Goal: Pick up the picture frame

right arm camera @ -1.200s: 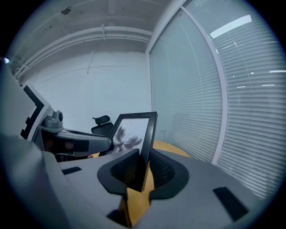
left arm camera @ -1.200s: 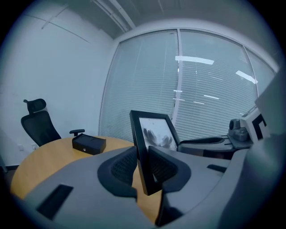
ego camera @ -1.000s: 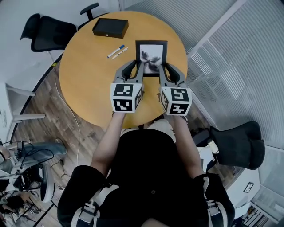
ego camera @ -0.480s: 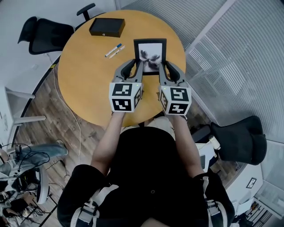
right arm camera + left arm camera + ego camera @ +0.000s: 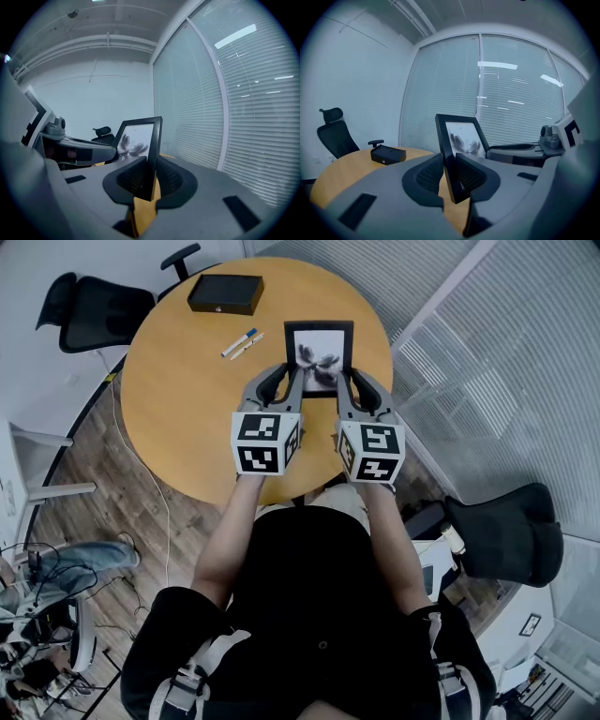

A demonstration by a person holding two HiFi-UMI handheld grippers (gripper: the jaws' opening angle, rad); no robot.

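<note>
Round table point(image 5: 169, 409): light wood, smooth, satin sheen.
Black rectangular picture frame point(image 5: 319, 331): matt moulding, smooth; glossy glazing over pale paper print.
Left gripper point(image 5: 284, 382), right gripper point(image 5: 354, 382): grey matt plastic shells; pads point(image 5: 429, 176) black, finely ribbed, rubbery look.
Flat black box point(image 5: 225, 293), far left: matt, smooth.
Two marker pens point(image 5: 246, 343): smooth plastic.
Floor point(image 5: 103, 512): wood-look planks, low sheen.
Window blinds point(image 5: 506, 381), right: pale matt slats.
Black office chair point(image 5: 94, 310), far left: cloth-like back, matt.

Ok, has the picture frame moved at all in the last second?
No. In the head view the frame keeps the same gap from the pens as before, with no visible shift either way.
</note>
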